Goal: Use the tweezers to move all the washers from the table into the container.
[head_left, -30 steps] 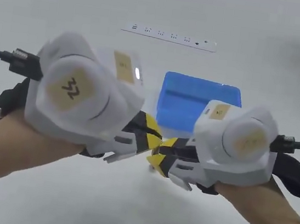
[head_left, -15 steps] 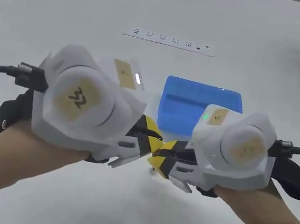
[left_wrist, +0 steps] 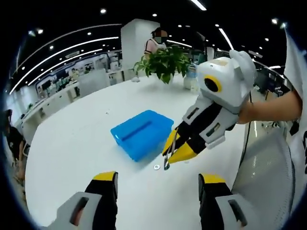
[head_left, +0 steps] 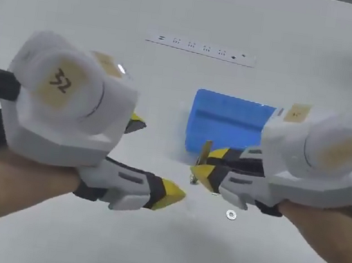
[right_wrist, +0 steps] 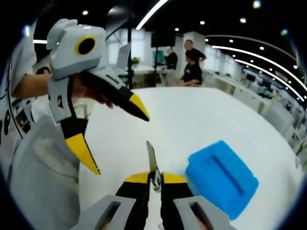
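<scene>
the head view looks from above and behind, steeply down on the white table (head_left: 306,32), close over the left gripper (head_left: 157,159) and the right gripper (head_left: 200,172). the blue container (head_left: 229,122) lies toward 2 o'clock. the left gripper view looks low across the table, the right gripper near between 2 and 3 o'clock. the right gripper view faces the opposite way, the tweezers (right_wrist: 151,158) rising from 6 o'clock, the left gripper close at 10 o'clock. all three views share the container.

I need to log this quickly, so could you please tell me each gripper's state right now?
Left gripper: open, holding nothing.
Right gripper: closed on the tweezers.
</scene>
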### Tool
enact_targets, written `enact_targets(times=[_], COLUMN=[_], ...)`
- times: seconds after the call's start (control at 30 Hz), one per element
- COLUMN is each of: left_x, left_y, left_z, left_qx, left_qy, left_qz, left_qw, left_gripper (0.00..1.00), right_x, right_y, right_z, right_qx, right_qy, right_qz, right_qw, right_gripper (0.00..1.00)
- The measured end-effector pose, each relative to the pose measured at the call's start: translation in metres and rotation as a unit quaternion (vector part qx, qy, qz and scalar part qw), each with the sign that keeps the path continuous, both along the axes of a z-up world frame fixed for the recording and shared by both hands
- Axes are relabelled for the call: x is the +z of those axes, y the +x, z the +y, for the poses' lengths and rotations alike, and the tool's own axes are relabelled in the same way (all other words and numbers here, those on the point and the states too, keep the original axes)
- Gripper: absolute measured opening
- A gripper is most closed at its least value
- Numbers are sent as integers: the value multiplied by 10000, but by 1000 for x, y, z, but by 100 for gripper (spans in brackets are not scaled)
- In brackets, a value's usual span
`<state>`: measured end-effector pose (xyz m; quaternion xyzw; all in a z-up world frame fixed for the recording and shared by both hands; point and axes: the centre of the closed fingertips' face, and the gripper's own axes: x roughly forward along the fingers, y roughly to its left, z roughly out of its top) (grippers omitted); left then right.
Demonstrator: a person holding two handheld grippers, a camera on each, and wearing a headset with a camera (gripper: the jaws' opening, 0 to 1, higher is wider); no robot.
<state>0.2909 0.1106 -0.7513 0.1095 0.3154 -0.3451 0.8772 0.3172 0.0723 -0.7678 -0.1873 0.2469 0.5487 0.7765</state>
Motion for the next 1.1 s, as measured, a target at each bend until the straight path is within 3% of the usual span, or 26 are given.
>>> enact_targets(times=[0.13,0.33,0.47,0.87,1.1], left_x=[-2,-11,-19,-24,-28], left_y=[-7,-15,-21,-22,-23], left_z=[0,-2,-4,-2,1], left_qx=[163,445,480,564,583], left_qy=[40,-59,-17,4,72], left_qz=[11,230,364,433,497], left_qw=[9999,9987,9982,9975,9970], left_gripper=[86,99,99,99,99], right_x=[17,41,44,26,0], right_y=[16,42,58,98,114], right_z=[-8,-13,-12,-2,3], right_qx=[-253,-626,-711,-868,-1024], right_qy=[235,679,755,744,727], right_qz=[-73,-167,-256,-386,-196], right_qw=[9994,9956,9943,9927,9919], right_gripper=[3,3,3,3,4])
